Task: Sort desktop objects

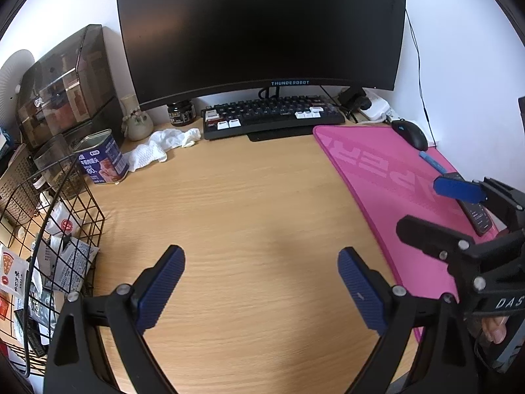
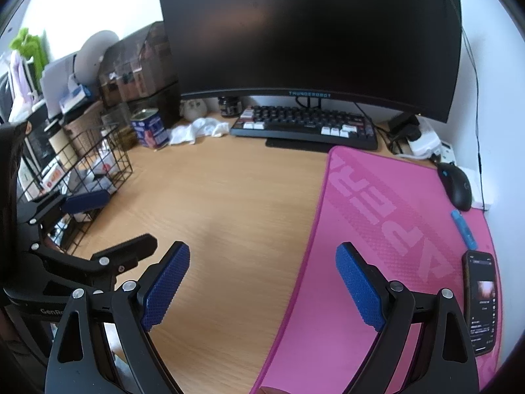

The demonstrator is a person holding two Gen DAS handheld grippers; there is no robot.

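My left gripper (image 1: 261,282) is open and empty above the bare wooden desk (image 1: 229,203). My right gripper (image 2: 262,282) is open and empty, over the edge of the pink mouse mat (image 2: 387,229). A blue tin can (image 1: 103,157) stands at the left by a crumpled white tissue (image 1: 164,146). On the mat lie a phone (image 2: 480,298), a blue pen (image 2: 463,226) and a black mouse (image 2: 456,185). A black wire basket (image 1: 62,229) holding packets stands at the far left. The right gripper also shows in the left wrist view (image 1: 436,210).
A large dark monitor (image 1: 262,29) stands at the back with a keyboard (image 1: 272,116) under it. A dark jar (image 1: 179,113), a small pale vase (image 1: 139,124) and a smoked plastic box (image 1: 64,85) sit at the back left. A power strip (image 1: 374,106) lies at the back right.
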